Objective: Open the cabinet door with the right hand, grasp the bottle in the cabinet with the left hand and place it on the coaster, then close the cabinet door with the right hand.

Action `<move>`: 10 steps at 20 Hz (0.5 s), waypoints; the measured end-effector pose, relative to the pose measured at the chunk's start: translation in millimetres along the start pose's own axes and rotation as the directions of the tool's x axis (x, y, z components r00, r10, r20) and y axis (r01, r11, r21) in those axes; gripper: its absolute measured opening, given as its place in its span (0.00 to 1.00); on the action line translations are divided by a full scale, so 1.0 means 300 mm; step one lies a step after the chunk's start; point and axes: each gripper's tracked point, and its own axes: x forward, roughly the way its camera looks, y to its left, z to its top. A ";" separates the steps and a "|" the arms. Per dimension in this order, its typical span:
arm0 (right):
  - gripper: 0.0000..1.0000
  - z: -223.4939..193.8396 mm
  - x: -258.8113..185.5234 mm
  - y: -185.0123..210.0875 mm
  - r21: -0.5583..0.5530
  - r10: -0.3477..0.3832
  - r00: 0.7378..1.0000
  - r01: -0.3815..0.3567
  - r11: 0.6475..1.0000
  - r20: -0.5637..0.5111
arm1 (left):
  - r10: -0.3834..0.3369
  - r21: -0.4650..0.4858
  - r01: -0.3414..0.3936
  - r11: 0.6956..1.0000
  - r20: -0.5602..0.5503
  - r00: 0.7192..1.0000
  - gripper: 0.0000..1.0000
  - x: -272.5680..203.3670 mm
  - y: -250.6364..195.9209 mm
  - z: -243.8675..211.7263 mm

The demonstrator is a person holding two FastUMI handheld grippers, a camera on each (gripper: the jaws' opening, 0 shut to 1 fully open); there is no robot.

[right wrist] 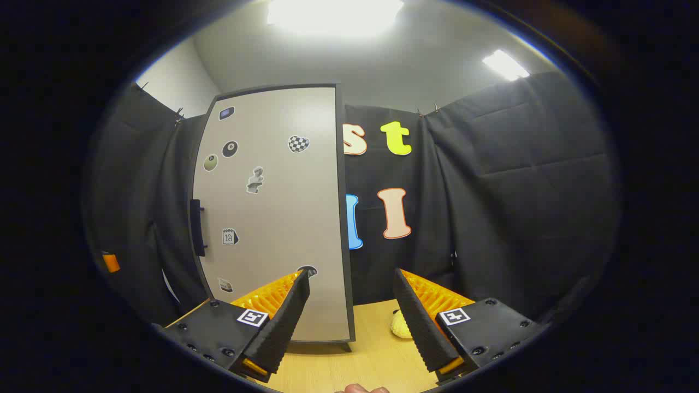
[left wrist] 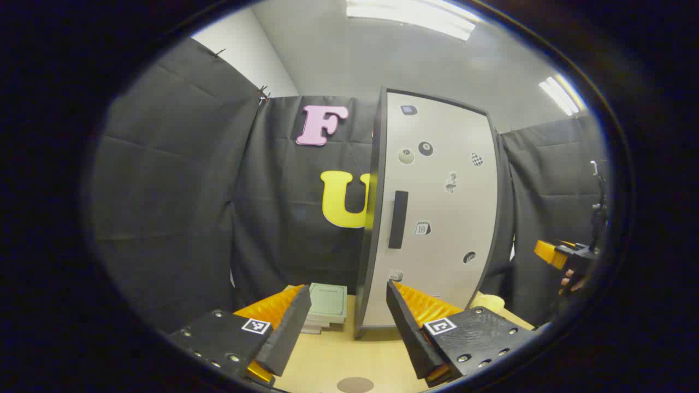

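Note:
A tall grey cabinet (left wrist: 437,207) stands on the wooden table with its sticker-covered door (right wrist: 273,218) closed, hiding what is inside. A dark vertical handle (left wrist: 398,219) sits near the door's left edge, also seen as the handle (right wrist: 196,226) in the right gripper view. A round brown coaster (left wrist: 355,385) lies on the table just below my left gripper (left wrist: 347,289), which is open and holds nothing, a little in front of the cabinet. My right gripper (right wrist: 351,273) is open too, facing the door's right edge. At far right in the left gripper view, the right gripper (left wrist: 562,254) hangs in a hand.
A stack of pale green and white flat boxes (left wrist: 327,303) lies left of the cabinet's foot. A soft yellow object (right wrist: 401,325) rests on the table (right wrist: 371,360) right of the cabinet. Black cloth walls close in behind and on both sides.

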 end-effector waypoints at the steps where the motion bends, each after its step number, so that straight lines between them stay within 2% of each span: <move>1: 0.98 0.005 -0.002 0.009 0.000 0.003 1.000 -0.003 1.000 0.009 | 0.013 0.013 -0.013 1.000 -0.005 1.000 0.86 -0.007 0.009 -0.026; 4: 0.98 -0.020 -0.014 0.039 -0.012 0.019 1.000 -0.019 1.000 -0.006 | 0.008 0.034 -0.006 0.999 -0.044 0.999 0.84 -0.029 -0.024 -0.093; 10: 0.98 -0.047 -0.029 0.072 0.008 0.023 1.000 -0.023 1.000 -0.021 | -0.023 0.042 0.025 0.999 -0.045 0.999 0.84 -0.038 -0.055 -0.099</move>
